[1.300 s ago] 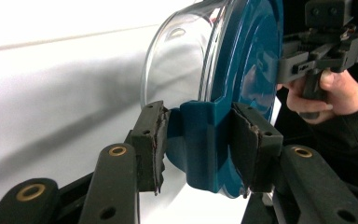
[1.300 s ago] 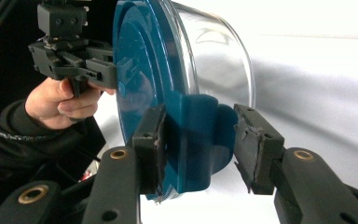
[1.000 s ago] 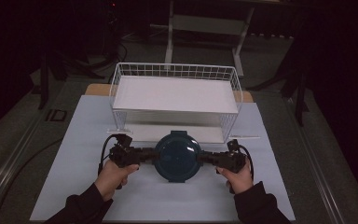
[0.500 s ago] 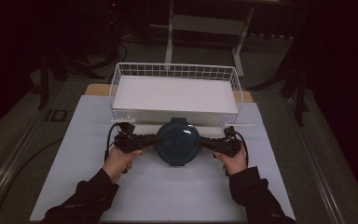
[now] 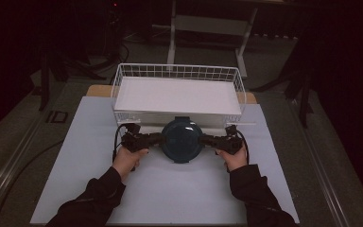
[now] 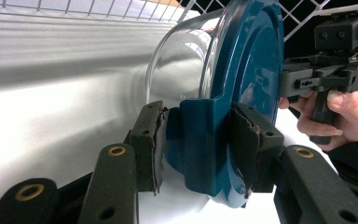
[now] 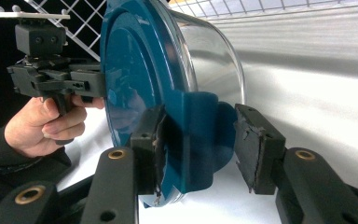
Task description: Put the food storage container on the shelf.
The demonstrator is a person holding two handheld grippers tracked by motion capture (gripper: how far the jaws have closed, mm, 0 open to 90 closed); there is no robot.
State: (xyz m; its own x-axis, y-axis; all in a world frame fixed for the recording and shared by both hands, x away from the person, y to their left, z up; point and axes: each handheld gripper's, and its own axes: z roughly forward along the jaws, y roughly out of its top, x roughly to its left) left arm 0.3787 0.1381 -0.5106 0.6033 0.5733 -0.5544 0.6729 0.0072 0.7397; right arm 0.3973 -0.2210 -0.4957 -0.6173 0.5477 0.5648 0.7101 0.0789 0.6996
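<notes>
Blue-lidded glass container [image 5: 182, 140] sits farther fwd than a sec ago, now just in front of the white wire basket [image 5: 123, 78], held between both grippers w/ hands moved up the table too. Left gripper [image 6: 198, 144] clamps the lid's left tab; right gripper [image 7: 198, 147] grasps the opposite tab, one pad pressing, the other w/ a slight gap. Under it: white table cover [image 5: 170, 194], basket at the far edge. Room beyond is dark; grey floor, metal stand legs [image 5: 172, 28] behind.
</notes>
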